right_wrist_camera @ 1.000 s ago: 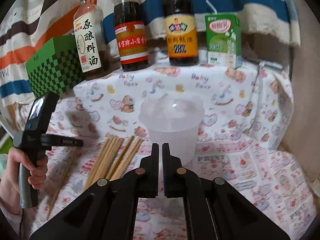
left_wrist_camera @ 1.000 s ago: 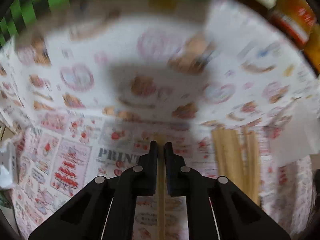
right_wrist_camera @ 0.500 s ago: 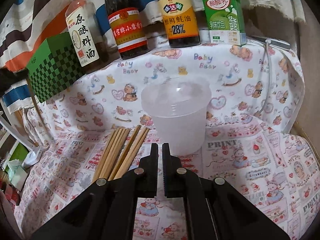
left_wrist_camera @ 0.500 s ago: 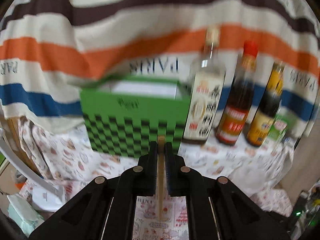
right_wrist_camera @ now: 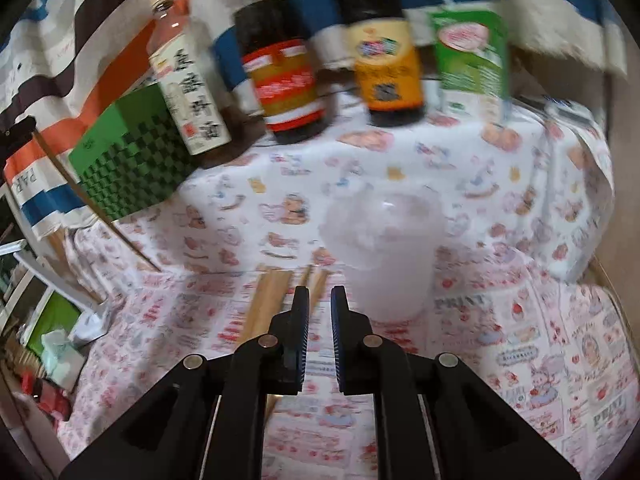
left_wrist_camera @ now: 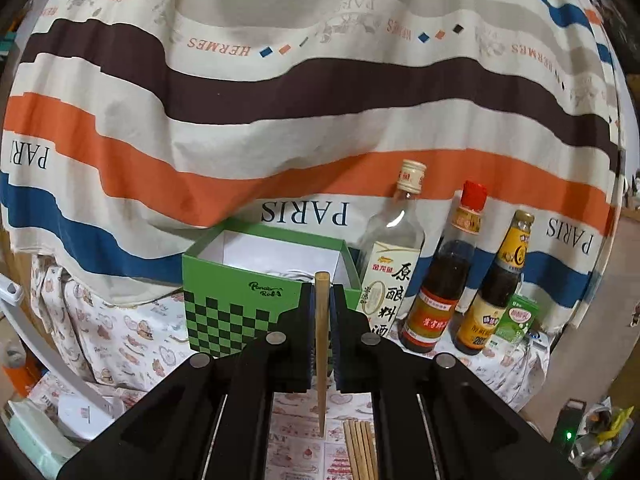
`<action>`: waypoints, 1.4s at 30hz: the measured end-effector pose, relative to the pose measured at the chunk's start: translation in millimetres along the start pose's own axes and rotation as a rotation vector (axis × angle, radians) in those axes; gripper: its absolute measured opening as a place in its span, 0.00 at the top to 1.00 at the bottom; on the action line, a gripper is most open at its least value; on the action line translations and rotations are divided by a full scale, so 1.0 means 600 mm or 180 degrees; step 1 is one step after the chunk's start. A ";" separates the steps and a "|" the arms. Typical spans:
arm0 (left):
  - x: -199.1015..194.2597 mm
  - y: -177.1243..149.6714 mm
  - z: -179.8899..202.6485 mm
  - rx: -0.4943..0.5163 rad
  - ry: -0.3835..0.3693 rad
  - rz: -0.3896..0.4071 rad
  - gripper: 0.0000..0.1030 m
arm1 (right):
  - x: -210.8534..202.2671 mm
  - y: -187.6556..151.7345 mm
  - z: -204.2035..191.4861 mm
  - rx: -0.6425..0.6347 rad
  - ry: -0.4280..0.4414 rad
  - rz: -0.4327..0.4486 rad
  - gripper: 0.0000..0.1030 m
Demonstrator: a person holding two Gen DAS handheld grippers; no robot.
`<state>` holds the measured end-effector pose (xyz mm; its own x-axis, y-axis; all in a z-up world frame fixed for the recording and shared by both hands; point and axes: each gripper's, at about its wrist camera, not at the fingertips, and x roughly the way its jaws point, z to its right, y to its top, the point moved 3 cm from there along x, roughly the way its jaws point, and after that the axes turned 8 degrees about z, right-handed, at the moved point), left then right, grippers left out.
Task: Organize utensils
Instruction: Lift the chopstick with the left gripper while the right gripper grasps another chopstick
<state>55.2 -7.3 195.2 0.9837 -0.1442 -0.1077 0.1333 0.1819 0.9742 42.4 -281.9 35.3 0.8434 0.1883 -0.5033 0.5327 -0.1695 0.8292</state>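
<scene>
A chopstick (left_wrist_camera: 321,344), pale wood tapering downward, stood upright pinched in the left gripper (left_wrist_camera: 321,312). The right gripper (right_wrist_camera: 320,312), its jaws just parting and empty, hung over the loose chopsticks (right_wrist_camera: 268,300) lying beside the translucent cup (right_wrist_camera: 386,256).

The left gripper (left_wrist_camera: 321,300) lifts its chopstick (left_wrist_camera: 321,344) off the tablecloth; the empty right gripper (right_wrist_camera: 320,304) has just been opening.
</scene>
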 end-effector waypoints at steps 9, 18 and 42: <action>0.039 -0.013 -0.028 -0.0039 0.0020 -0.0085 0.94 | 0.154 0.032 -0.118 -0.0052 0.0094 -0.0989 0.83; 0.068 -0.027 -0.054 -0.0017 0.0253 -0.0217 0.94 | 0.296 -0.021 -0.140 -0.0241 -0.0032 -0.1343 0.84; 0.099 -0.050 -0.067 0.0086 0.0672 -0.0462 0.94 | 0.322 -0.009 -0.207 -0.1003 -0.0288 -0.1206 0.91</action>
<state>114.8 17.9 151.6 0.9583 0.0398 -0.2831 0.2746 0.1477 0.9502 193.6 -124.1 -36.3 0.6049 0.0929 -0.7909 0.7673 0.1977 0.6101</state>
